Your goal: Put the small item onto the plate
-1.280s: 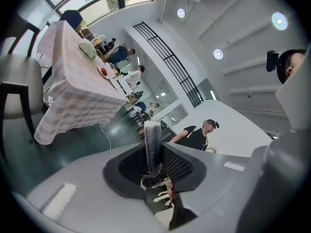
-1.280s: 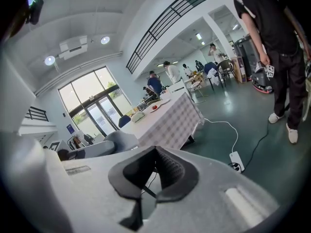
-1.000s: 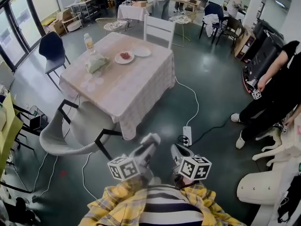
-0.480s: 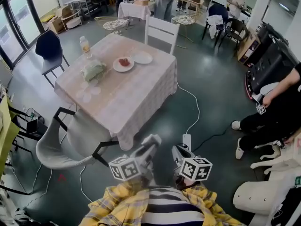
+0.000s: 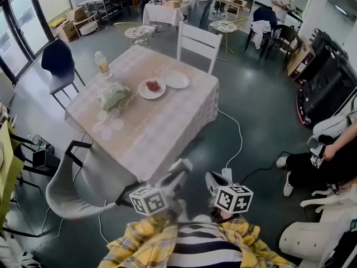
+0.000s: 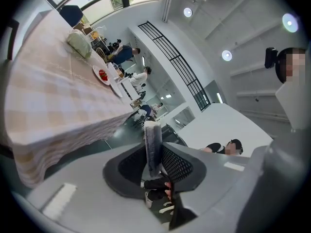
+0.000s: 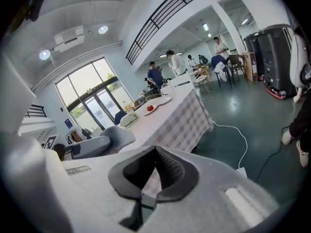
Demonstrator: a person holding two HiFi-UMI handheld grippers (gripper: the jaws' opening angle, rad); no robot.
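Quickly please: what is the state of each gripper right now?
Left gripper: closed on a thin grey strip that stands between its jaws.
Right gripper: closed, nothing between its jaws.

Big open hall, lab-cum-canteen: cloth-covered table (image 5: 162,121) ahead of left tongs (image 5: 181,164), more tables (image 5: 162,13) and people (image 5: 199,1) beyond, glass doors (image 5: 19,24) far left, balcony railing (image 6: 171,57) overhead

head view | table (image 5: 167,133) and plate (image 5: 152,89): nearer, drifted right | person in black (image 5: 312,172): slid down right edge
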